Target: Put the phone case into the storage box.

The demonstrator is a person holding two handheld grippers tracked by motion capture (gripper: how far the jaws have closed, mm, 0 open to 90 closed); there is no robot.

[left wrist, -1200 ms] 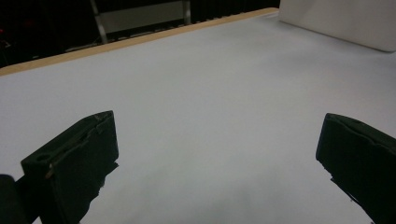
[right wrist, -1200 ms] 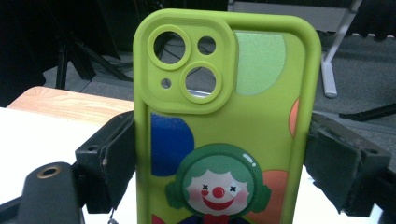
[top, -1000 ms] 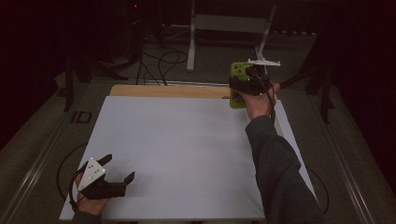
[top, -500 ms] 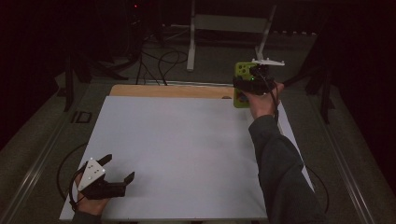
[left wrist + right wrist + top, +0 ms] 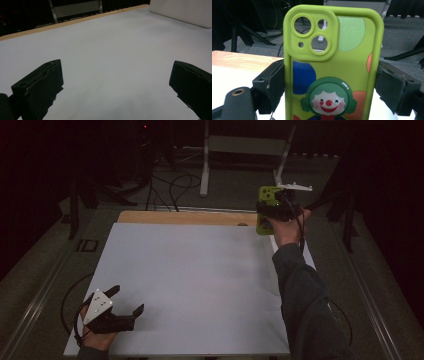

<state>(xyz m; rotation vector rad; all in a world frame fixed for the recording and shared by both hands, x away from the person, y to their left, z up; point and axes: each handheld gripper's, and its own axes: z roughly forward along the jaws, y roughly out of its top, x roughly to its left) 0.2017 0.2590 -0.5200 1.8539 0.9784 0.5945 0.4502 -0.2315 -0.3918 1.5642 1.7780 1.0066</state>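
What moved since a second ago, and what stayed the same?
The right gripper, shut on the green phone case, lifted it a little higher and farther from the person, at the table's far right corner; the case now stands more upright. Nothing was grabbed or let go. The left gripper stayed open in the same spot at the near left.

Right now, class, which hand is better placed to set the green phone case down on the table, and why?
The right. The right gripper already clamps the phone case between its fingers, raised at the table's far right corner. The left gripper sits open and empty at the near left corner.
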